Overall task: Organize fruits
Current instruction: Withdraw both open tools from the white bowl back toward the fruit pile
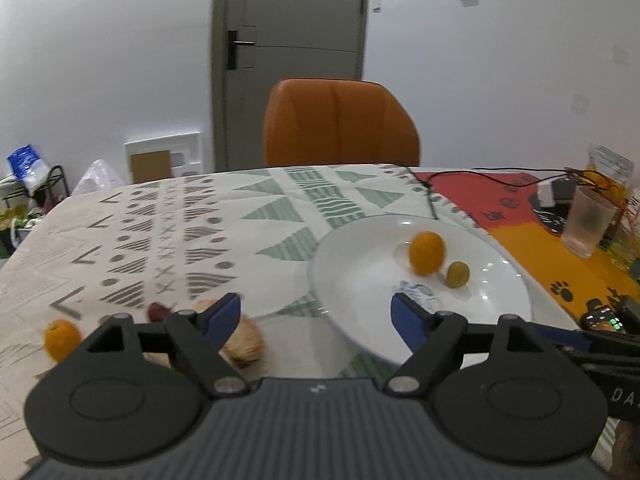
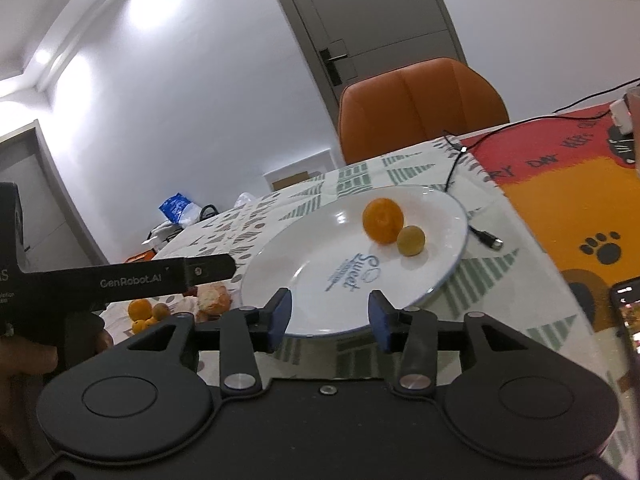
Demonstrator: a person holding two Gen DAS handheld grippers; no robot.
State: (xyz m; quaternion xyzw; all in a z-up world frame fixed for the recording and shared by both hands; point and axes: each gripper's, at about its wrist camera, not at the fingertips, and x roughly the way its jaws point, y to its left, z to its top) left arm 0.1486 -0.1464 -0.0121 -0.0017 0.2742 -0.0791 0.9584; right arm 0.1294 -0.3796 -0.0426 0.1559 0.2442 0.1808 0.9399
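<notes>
A white plate (image 1: 360, 280) (image 2: 304, 264) holds an orange fruit (image 1: 426, 253) (image 2: 383, 220) and a small yellow-green fruit (image 1: 457, 275) (image 2: 411, 241). My left gripper (image 1: 316, 320) is open and empty, above the plate's near left rim. Left of the plate lie an orange (image 1: 61, 339), a dark red fruit (image 1: 157, 312) and a brownish peeled fruit (image 1: 245, 342), partly hidden by my left finger. My right gripper (image 2: 329, 318) is open and empty over the plate's near rim. Several small fruits (image 2: 148, 312) lie left of the plate in the right wrist view.
An orange chair (image 1: 340, 122) stands behind the table. A black cable (image 1: 432, 196) runs past the plate's far side. A frosted glass (image 1: 587, 222) and clutter stand at the right. A phone (image 2: 630, 320) lies at the near right. The left gripper's body (image 2: 120, 280) crosses the right wrist view.
</notes>
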